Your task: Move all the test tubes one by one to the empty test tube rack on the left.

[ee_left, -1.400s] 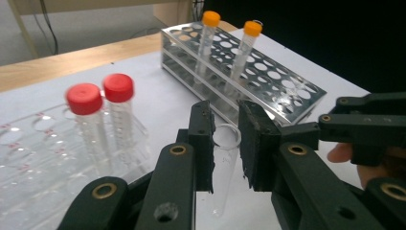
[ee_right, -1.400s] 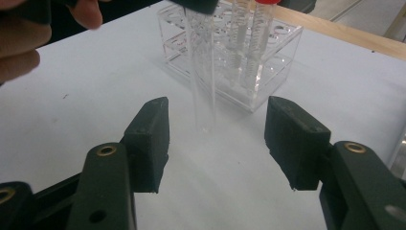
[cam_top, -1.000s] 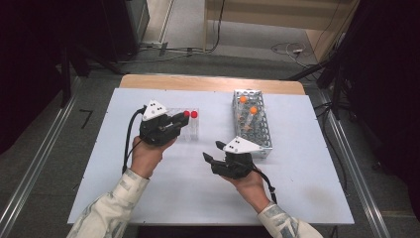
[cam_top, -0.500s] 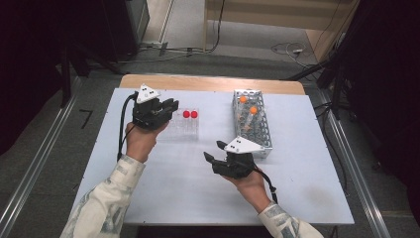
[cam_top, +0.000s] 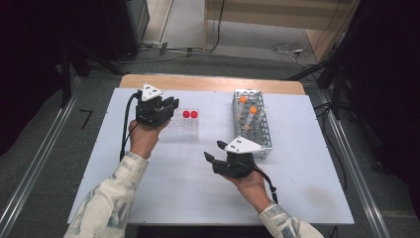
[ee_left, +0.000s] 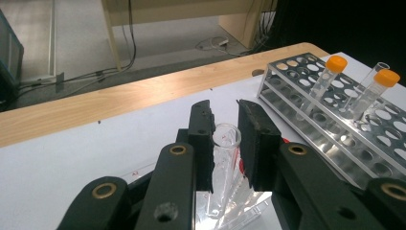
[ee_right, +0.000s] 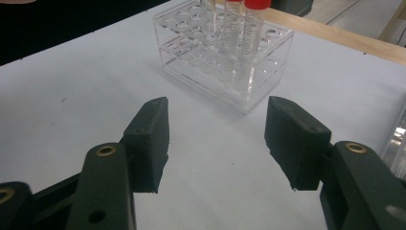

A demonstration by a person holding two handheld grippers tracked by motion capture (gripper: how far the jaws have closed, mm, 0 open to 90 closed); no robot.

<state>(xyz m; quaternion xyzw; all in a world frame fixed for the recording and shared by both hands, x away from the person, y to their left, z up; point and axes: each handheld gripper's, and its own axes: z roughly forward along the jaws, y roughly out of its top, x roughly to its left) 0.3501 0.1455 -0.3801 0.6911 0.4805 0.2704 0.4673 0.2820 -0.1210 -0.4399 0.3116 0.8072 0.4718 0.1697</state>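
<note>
Grey floor [cam_top: 188, 29] w/ loose cables [cam_top: 289, 49]; wooden furniture [cam_top: 277, 12] at back; dark surrounds both sides.

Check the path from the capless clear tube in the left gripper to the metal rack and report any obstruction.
Nothing visible blocks it: bare white table separates the capless clear plastic tube, clamped in the left gripper, from the perforated metal rack.
</note>
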